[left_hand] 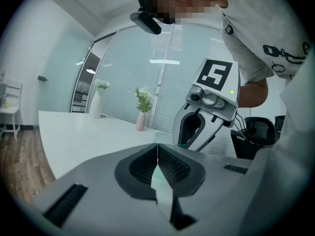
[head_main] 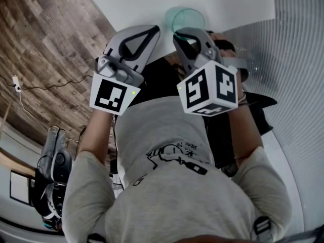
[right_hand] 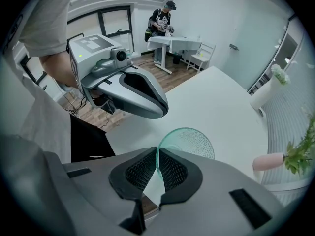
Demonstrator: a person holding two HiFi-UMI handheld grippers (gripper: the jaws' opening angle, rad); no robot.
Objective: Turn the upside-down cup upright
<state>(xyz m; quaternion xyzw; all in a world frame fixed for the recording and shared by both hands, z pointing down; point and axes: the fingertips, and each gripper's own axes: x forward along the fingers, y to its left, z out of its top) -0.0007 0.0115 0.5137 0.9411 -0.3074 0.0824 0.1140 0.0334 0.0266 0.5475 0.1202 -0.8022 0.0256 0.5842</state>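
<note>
Cup [right_hand: 192,141]: mouth seems up already, so flip looks done; R gripper [right_hand: 157,154] clamped on its near rim, L gripper [left_hand: 157,150] shut, empty. Left: release.

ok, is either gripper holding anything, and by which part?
Right gripper pinches the green cup by its thin rim, one pad on each side. Left gripper is shut on nothing.

Head view, looking down. My L gripper [head_main: 152,33] hangs at the near edge of the white table [head_main: 131,4], beside but apart from the green glass cup [head_main: 188,18]. My R gripper [head_main: 183,35] points down w/ tip at the cup's near rim, apparently pinching it.
</note>
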